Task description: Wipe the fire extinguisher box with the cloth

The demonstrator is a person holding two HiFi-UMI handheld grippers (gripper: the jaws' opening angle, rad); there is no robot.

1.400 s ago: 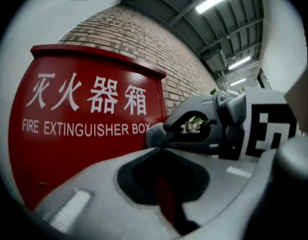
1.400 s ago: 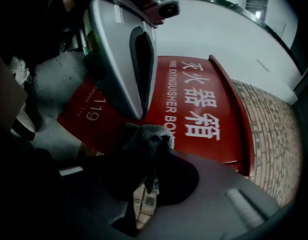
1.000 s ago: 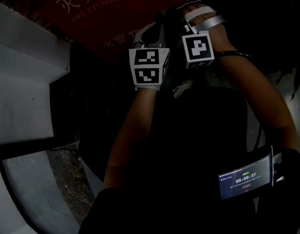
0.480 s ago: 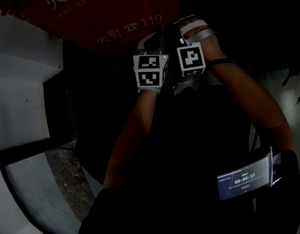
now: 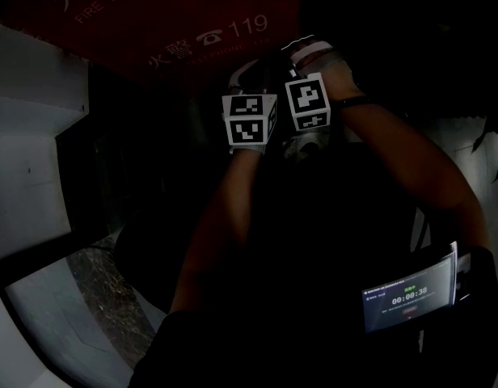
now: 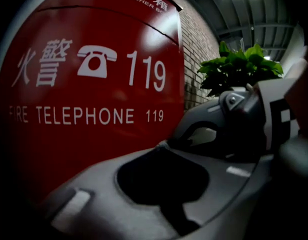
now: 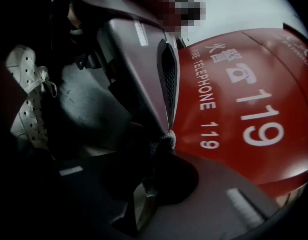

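The red fire extinguisher box [image 5: 152, 23] fills the top of the head view; its front carries white print and "119" [image 6: 94, 84]. Both grippers are raised side by side against that front, below the "119" line. My left gripper [image 6: 161, 146] has its jaws together, with a small frayed bit of cloth at their tip. The right gripper [image 7: 161, 151] is shut on the dark cloth [image 7: 166, 140], whose grey knitted edge touches the red panel [image 7: 244, 84]. Most of the cloth is hidden between the jaws. The two grippers' tips meet at the same spot.
A white stepped ledge [image 5: 31, 160] stands left of the box. Right of the box are a brick wall [image 6: 196, 49] and a green plant [image 6: 239, 69]. A lit timer screen [image 5: 407, 293] sits on the right forearm. A white shoe [image 7: 29, 99] shows on the floor below.
Both grippers have slid down the box's front together, from beside the print line to just below the "119". Neither jaw has opened.
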